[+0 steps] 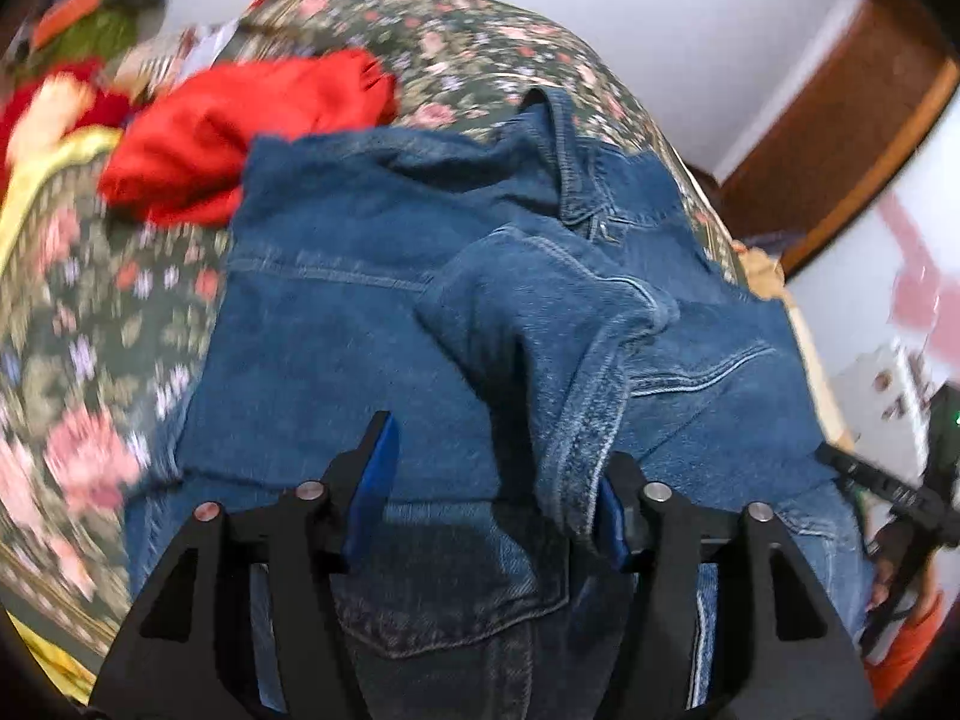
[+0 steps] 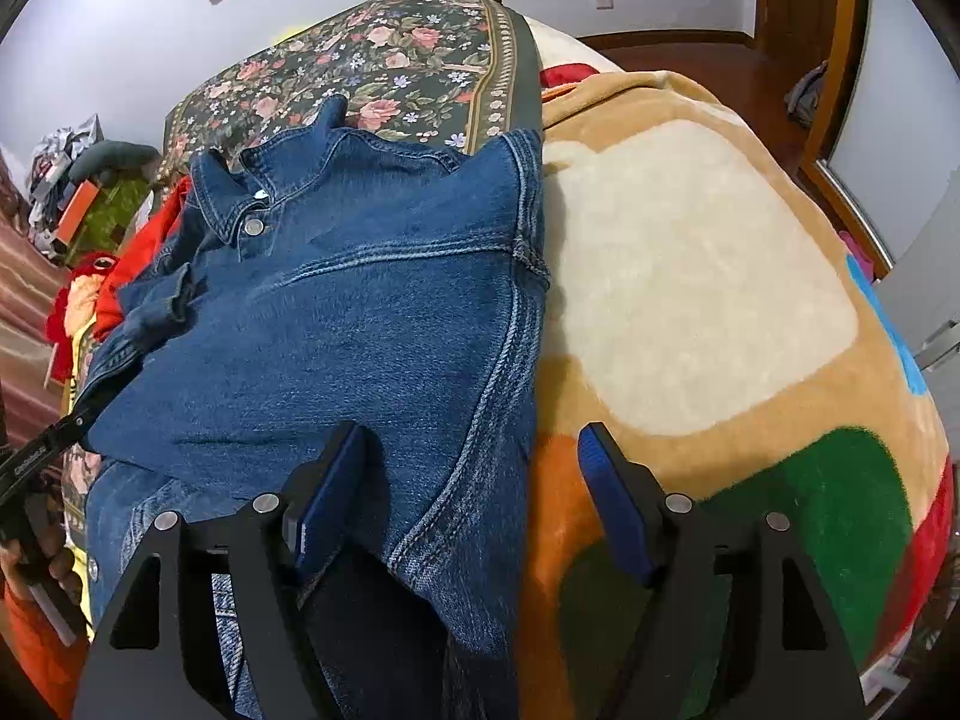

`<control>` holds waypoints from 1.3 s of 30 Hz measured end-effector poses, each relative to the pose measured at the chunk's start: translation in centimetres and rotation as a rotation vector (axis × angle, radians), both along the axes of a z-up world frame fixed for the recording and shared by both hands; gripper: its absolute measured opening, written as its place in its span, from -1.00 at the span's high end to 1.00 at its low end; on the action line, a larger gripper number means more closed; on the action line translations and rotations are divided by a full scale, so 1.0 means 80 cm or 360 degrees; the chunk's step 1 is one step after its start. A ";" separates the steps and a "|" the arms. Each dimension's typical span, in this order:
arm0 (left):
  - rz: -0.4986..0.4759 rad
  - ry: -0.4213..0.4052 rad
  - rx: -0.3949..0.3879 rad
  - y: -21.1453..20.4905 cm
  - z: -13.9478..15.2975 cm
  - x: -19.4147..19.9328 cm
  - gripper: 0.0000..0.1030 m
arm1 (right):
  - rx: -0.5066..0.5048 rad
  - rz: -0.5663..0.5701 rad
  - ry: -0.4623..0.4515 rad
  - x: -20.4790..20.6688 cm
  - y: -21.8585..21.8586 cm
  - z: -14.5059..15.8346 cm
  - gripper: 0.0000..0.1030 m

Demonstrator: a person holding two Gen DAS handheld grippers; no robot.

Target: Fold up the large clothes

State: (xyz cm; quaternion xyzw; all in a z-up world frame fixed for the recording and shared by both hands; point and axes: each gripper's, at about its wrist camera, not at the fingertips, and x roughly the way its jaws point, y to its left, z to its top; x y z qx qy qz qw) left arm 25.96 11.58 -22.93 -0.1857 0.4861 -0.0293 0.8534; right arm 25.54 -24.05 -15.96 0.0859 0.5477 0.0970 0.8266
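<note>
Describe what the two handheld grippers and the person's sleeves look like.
Both the left gripper and right gripper are matte black, with triangular cut-outs, silver round pins and blue pads on the fingers. The person wears orange sleeves.

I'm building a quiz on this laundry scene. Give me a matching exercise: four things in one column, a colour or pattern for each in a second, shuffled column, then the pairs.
Things:
1. jacket
2. bedspread
3. blanket
4. garment beside the jacket

Colours or patterns:
A. red
B. tan with cream, green and orange patches
C. blue denim
D. dark with pink flowers

Pairs: 1-C, 2-D, 3-B, 4-A
</note>
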 end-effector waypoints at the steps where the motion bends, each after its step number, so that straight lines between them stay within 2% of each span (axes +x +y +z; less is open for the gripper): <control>1: 0.0013 0.0009 -0.0051 0.005 -0.003 -0.002 -0.17 | -0.0002 -0.0004 0.0002 0.000 0.000 0.000 -0.36; 6: 0.0032 -0.0044 -0.0044 0.014 0.005 -0.011 -0.17 | -0.0013 0.0007 0.0002 0.001 0.003 -0.001 -0.37; 9: 0.0121 -0.0059 -0.0187 0.038 0.002 -0.020 -0.17 | -0.0021 0.0022 0.0000 0.000 0.006 -0.001 -0.37; 12: 0.0163 -0.0045 -0.0236 0.055 -0.002 -0.029 -0.17 | -0.0026 0.0037 0.0000 0.001 0.008 -0.002 -0.37; 16: 0.0166 -0.0063 -0.0134 0.055 0.004 -0.040 -0.17 | -0.0045 0.0043 -0.0011 0.001 0.011 -0.002 -0.37; 21: 0.0292 -0.0109 -0.0138 0.081 0.009 -0.054 -0.17 | -0.0037 0.0027 -0.0005 0.000 0.010 -0.004 -0.38; 23: 0.0334 -0.0075 -0.0072 0.087 0.007 -0.058 -0.15 | -0.0045 0.0022 -0.0007 0.000 0.011 -0.003 -0.39; 29: 0.0397 0.0027 0.0372 0.096 0.000 -0.070 -0.16 | -0.0049 0.0008 -0.0003 0.000 0.010 -0.003 -0.40; 34: 0.0358 0.0056 0.0476 0.102 0.003 -0.073 -0.16 | -0.0065 0.0013 0.0018 0.005 0.010 0.003 -0.40; 39: 0.0319 -0.0013 0.0450 0.108 0.029 -0.052 -0.16 | -0.0061 -0.0004 -0.0049 0.014 0.007 0.024 -0.40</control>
